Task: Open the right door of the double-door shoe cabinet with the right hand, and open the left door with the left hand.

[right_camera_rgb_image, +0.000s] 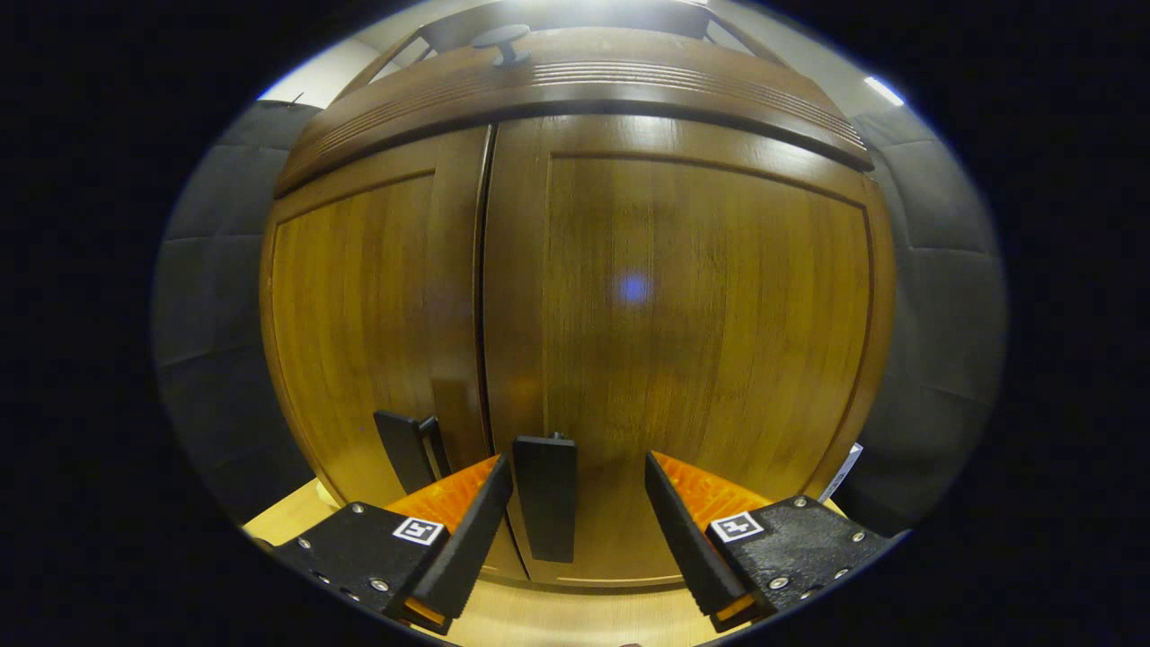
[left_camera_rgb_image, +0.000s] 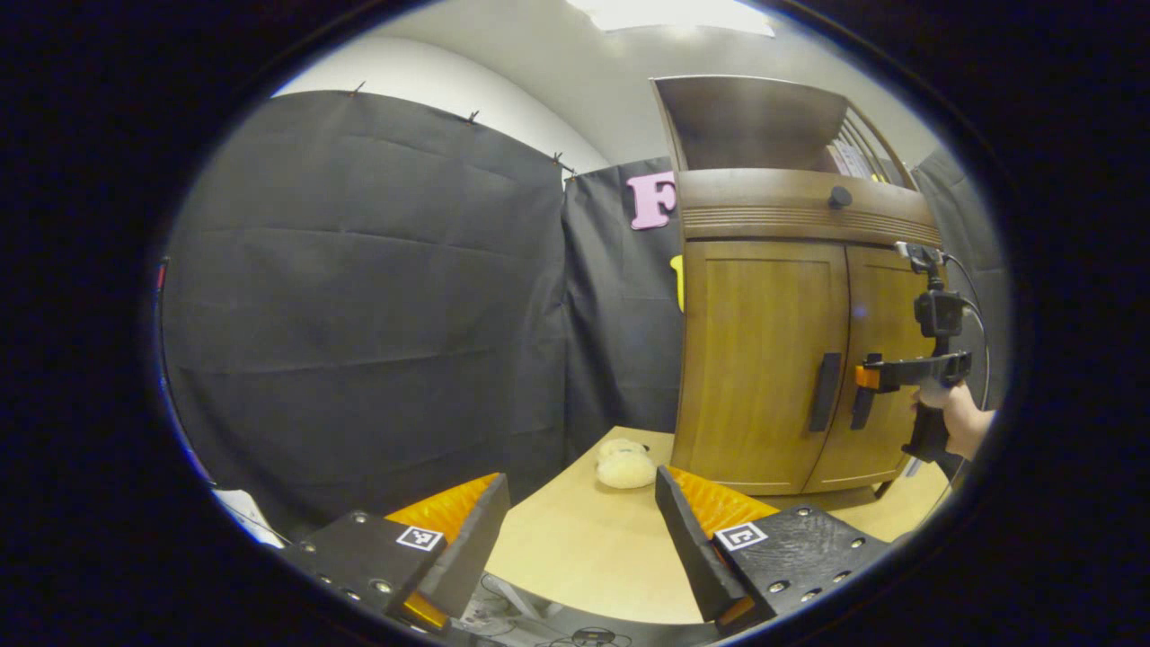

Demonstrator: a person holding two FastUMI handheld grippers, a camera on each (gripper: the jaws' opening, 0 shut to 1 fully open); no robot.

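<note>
My left gripper (left_camera_rgb_image: 582,530) sits low at the bottom centre of the left gripper view, jaws wide apart, nothing between them, hanging over the pale wooden table (left_camera_rgb_image: 575,557) and aimed past it at the black booth wall. The shoe cabinet (left_camera_rgb_image: 791,350) stands right of centre in that view, both doors shut: left door (left_camera_rgb_image: 764,359) with its dark vertical handle (left_camera_rgb_image: 825,392), right door (left_camera_rgb_image: 885,359) beside it. My right gripper (left_camera_rgb_image: 864,377) shows there at the far right, held level by a hand (left_camera_rgb_image: 961,418), its tips just at the right door's handle (left_camera_rgb_image: 862,409); contact can't be told from here. In the right gripper view my right gripper (right_camera_rgb_image: 579,512) is close up on the cabinet (right_camera_rgb_image: 575,296), jaws wide, and the right door's handle (right_camera_rgb_image: 545,494) stands upright between the fingers, nearer the left one; neither finger clearly presses on it. The left door's handle (right_camera_rgb_image: 409,449) sits just left of the seam, at lower left of the frame. A round knob (right_camera_rgb_image: 503,38) sits on the band above the doors, top of frame. A pale fuzzy object (left_camera_rgb_image: 624,465) lies on the table near the cabinet's left front corner, well apart from my left fingers. Cables (left_camera_rgb_image: 975,305) hang off the right gripper.
</note>
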